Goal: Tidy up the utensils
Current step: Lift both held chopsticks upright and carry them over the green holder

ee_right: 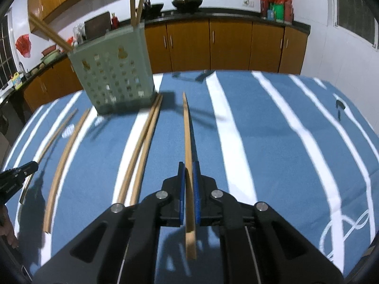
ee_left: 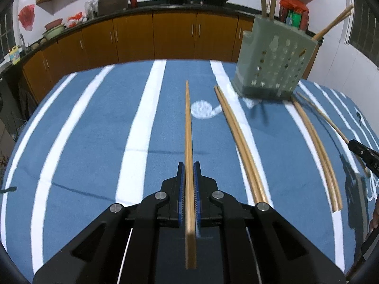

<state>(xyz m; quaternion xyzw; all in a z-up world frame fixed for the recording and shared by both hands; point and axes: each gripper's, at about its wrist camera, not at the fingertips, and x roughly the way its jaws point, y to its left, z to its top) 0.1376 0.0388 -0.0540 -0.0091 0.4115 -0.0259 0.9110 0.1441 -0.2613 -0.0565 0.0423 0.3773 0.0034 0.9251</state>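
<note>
My left gripper [ee_left: 189, 165] is shut on a wooden chopstick [ee_left: 188, 127] that points forward over the blue striped tablecloth [ee_left: 94, 130]. My right gripper [ee_right: 188, 164] is shut on another wooden chopstick [ee_right: 187, 130], also pointing forward. A pale green perforated utensil holder [ee_left: 272, 61] stands on the table with several chopsticks upright in it; it also shows in the right wrist view [ee_right: 116, 75]. Loose chopstick pairs lie on the cloth [ee_left: 239, 142] [ee_left: 317, 151] and in the right wrist view [ee_right: 142, 146] [ee_right: 64, 161].
The right gripper's tip shows at the right edge of the left wrist view [ee_left: 364, 153]; the left gripper's tip shows at the left edge of the right wrist view [ee_right: 16, 177]. Orange kitchen cabinets [ee_left: 165, 37] and a dark counter with pots run behind the table.
</note>
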